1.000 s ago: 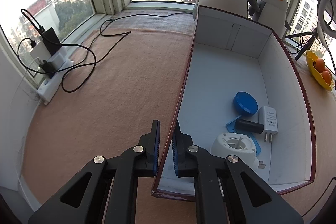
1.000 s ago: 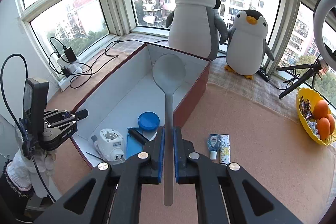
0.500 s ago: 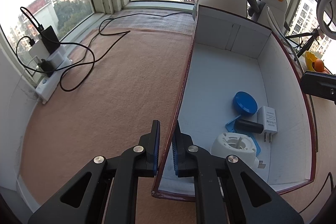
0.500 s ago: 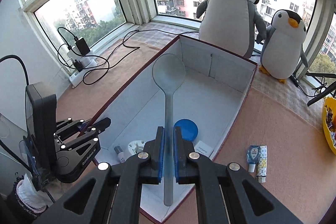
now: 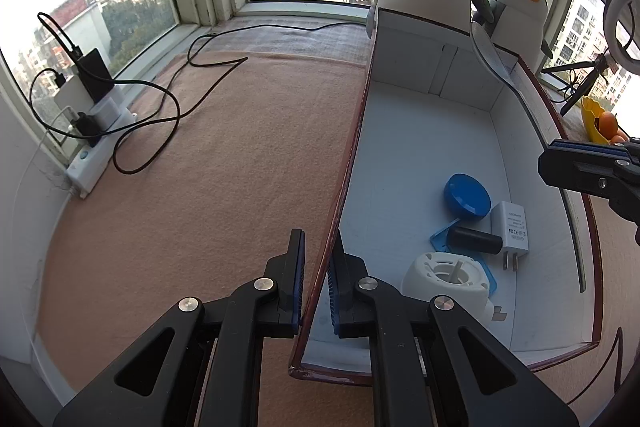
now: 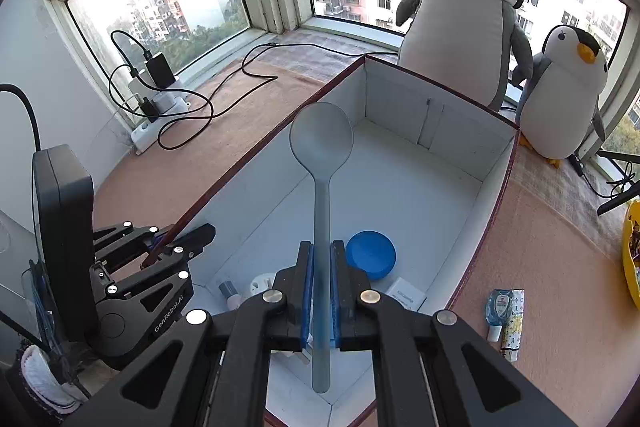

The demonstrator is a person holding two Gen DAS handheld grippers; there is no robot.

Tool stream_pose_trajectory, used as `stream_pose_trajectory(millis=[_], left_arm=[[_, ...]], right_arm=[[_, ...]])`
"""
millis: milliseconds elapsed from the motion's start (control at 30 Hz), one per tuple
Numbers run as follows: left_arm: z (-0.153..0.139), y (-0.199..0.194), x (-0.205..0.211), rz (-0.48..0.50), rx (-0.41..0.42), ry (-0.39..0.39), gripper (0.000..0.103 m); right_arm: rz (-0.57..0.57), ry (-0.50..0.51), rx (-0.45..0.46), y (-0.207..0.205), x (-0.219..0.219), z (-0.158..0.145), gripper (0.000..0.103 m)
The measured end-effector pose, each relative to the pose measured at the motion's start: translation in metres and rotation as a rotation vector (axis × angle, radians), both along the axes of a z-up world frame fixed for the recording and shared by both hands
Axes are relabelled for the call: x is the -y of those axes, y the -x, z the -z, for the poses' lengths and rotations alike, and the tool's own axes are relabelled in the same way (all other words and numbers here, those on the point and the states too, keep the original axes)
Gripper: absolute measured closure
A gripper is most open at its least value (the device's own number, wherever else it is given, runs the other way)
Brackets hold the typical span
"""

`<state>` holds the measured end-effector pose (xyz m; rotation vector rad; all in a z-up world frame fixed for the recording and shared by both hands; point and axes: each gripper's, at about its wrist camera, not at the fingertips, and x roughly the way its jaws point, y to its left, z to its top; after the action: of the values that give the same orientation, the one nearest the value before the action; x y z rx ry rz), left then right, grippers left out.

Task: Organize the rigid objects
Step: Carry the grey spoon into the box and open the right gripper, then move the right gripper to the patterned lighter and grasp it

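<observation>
A white-lined, dark-red box lies open on the tan mat. My left gripper is shut on the box's left wall near the front corner, and the right wrist view shows it clamping that wall. My right gripper is shut on the handle of a translucent grey spoon, held over the box with its bowl pointing toward the far wall. In the box lie a blue round lid, a white charger, a black cylinder and a white round part.
Two plush penguins stand behind the box. A power strip with looping black cables sits at the left window. A small bottle and a patterned packet lie right of the box. A yellow bowl of oranges is far right.
My right gripper has carried the spoon leftward and slightly down, from beside the box to over its inside, and now shows at the right edge of the left wrist view. The left gripper has not moved.
</observation>
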<state>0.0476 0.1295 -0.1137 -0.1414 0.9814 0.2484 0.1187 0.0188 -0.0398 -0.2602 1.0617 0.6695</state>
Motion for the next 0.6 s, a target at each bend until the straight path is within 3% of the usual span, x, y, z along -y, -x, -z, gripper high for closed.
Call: stream_pose_trajectory(millis=[100,133,233,600], left_arm=[[-0.0001,0.0,0.0,0.0,0.0,0.001,0.094],[-0.0001,0.0,0.0,0.0,0.0,0.0,0.094],[0.0001,-0.0001,-0.0002,0.0,0.0,0.001,0.094],[0.0012,0.0002,0.0005,0.0,-0.001,-0.001,0.094]], right_arm=[[0.005,0.001,0.008,0.0001,-0.0003,0.0001,0.095],[0.004,0.0,0.007,-0.0005,-0.0005,0.0001,0.087],[-0.001,-0.012,0.017,-0.0006,0.0012,-0.0009,0.042],[-0.004,-0.013,0.045,0.0026,0.0045,-0.0028,0.034]])
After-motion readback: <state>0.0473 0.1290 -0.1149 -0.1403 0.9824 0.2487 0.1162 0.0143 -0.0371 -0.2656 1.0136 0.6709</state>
